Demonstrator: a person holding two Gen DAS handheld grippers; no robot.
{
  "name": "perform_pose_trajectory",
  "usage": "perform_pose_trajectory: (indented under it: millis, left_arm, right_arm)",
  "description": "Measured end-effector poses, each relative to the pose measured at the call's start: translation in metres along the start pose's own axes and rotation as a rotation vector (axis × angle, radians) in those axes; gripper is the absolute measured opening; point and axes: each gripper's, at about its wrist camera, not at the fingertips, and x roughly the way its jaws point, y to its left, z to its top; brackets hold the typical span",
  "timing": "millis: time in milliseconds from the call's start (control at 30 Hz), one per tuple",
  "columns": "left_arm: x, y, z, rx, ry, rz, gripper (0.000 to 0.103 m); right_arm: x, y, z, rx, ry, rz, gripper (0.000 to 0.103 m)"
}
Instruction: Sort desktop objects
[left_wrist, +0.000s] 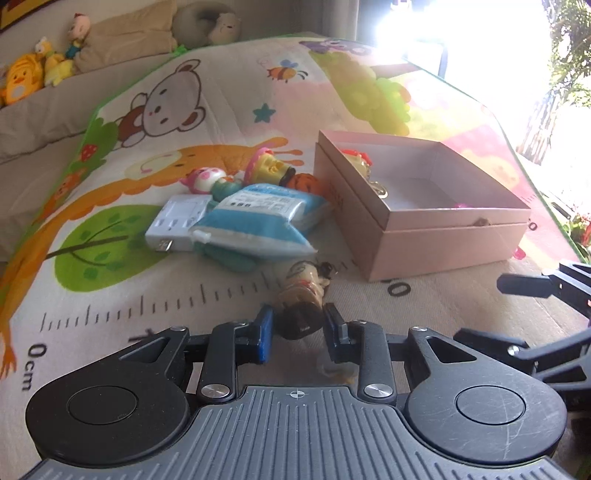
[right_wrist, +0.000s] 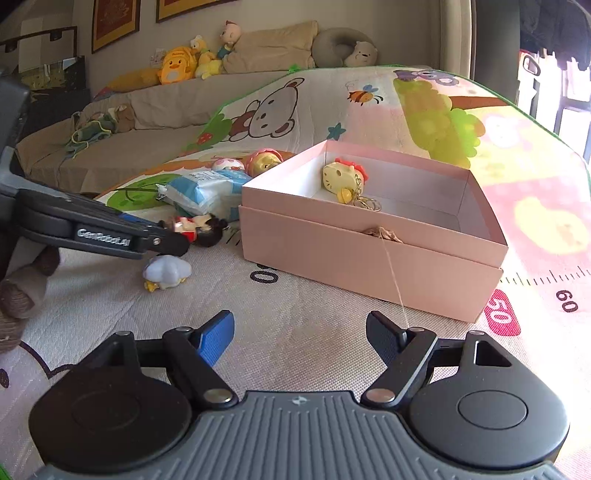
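The left gripper (left_wrist: 298, 325) has its jaws closed on a small doll (left_wrist: 301, 299) with a dark head, low over the play mat (left_wrist: 110, 295) just in front of the pink box (left_wrist: 436, 236). The right gripper (right_wrist: 301, 339) hovers with its jaws wide apart, nothing between them. A yellow keychain toy (right_wrist: 341, 177) lies inside the box, and a blue packet (left_wrist: 255, 221) rests among other toys beside it
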Motion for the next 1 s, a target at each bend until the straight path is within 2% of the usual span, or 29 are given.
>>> perform_pose_trajectory:
  millis: [67, 200, 367, 400, 467, 533, 600, 767, 900, 1000]
  left_arm:
    - [-0.02, 0.009, -0.017, -0.036, 0.011, 0.0, 0.032]
    - [-0.049, 0.02, -0.042, -0.074, 0.028, -0.019, 0.032]
    - [-0.058, 0.031, -0.051, -0.083, 0.03, 0.05, 0.037]
    - [-0.058, 0.032, -0.051, -0.084, 0.03, 0.052, 0.041]
    - [-0.058, 0.034, -0.051, -0.089, 0.031, 0.041, 0.052]
    - [-0.056, 0.03, -0.049, -0.08, 0.029, 0.043, 0.059]
    - [-0.052, 0.026, -0.047, -0.071, 0.037, 0.051, 0.063]
    - [-0.044, 0.014, -0.043, -0.058, 0.059, 0.046, 0.07]
    - [-0.043, 0.003, -0.041, -0.073, 0.073, -0.048, 0.071]
    - [-0.043, -0.011, -0.042, -0.045, 0.082, -0.108, 0.072]
  right_arm:
    - [-0.003, 0.008, 0.002, -0.044, 0.001, 0.011, 0.079]
    - [-0.007, 0.026, 0.014, -0.087, 0.038, 0.137, 0.08]
    - [0.003, 0.057, 0.031, -0.154, 0.067, 0.241, 0.08]
    - [0.007, 0.063, 0.033, -0.167, 0.07, 0.25, 0.08]
    - [0.018, 0.073, 0.036, -0.196, 0.073, 0.253, 0.08]
    - [0.031, 0.076, 0.038, -0.184, 0.095, 0.253, 0.071]
    - [0.041, 0.073, 0.04, -0.15, 0.134, 0.267, 0.039]
    - [0.026, 0.058, 0.034, -0.128, 0.121, 0.231, 0.039]
    - [0.006, 0.04, 0.019, -0.115, 0.121, 0.189, 0.039]
    - [-0.002, 0.028, 0.008, -0.087, 0.129, 0.156, 0.039]
